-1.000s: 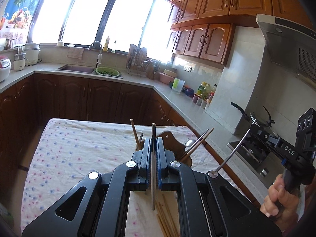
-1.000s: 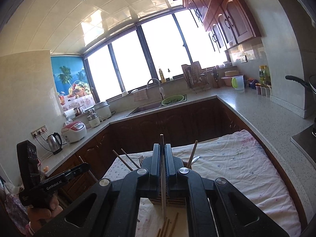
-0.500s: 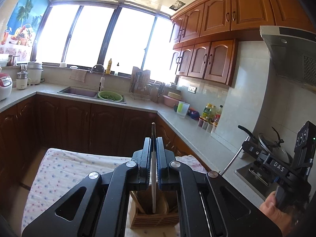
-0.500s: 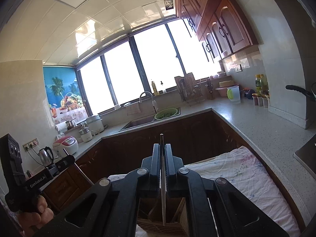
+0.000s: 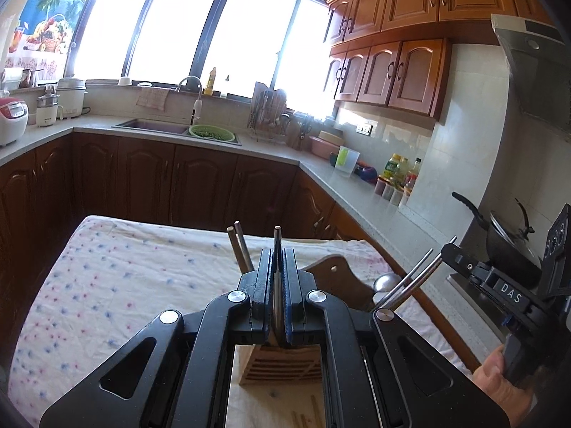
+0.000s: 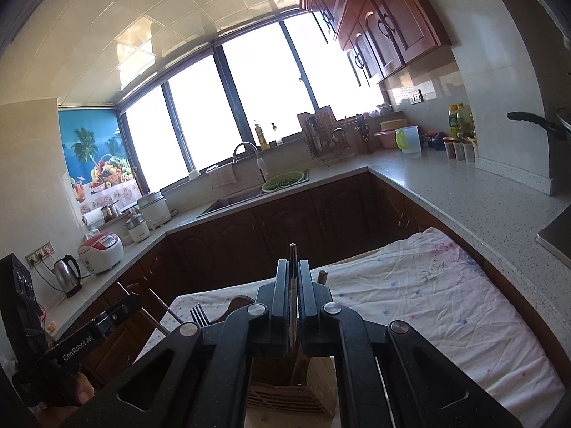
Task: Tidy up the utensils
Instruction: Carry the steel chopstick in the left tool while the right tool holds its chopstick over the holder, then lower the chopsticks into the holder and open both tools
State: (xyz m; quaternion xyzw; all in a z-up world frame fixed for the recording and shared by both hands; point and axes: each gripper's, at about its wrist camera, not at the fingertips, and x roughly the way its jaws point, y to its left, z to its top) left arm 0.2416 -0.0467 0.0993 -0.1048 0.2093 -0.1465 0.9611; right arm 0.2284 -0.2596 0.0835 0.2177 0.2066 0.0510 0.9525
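Observation:
My left gripper (image 5: 277,253) is shut on a thin chopstick (image 5: 277,239) held upright over a slatted wooden utensil holder (image 5: 282,365) on the cloth-covered table (image 5: 125,267). Two chopsticks (image 5: 239,249) and a spoon (image 5: 387,281) stand in the holder. My right gripper (image 6: 293,265) is shut on another thin chopstick (image 6: 292,255) above the same holder (image 6: 292,392). A fork (image 6: 199,315) stands at the holder's left side. Each gripper shows in the other's view, the right one (image 5: 499,285) and the left one (image 6: 82,339).
Loose chopsticks (image 5: 310,413) lie on the cloth near me. Dark cabinets and a counter (image 5: 339,178) with a sink (image 5: 153,126), bottles and a stove pan (image 5: 506,239) run behind and to the right of the table.
Both grippers have tilted down again after lifting, so the holder and table fill more of the view. Both keep their chopsticks over the holder.

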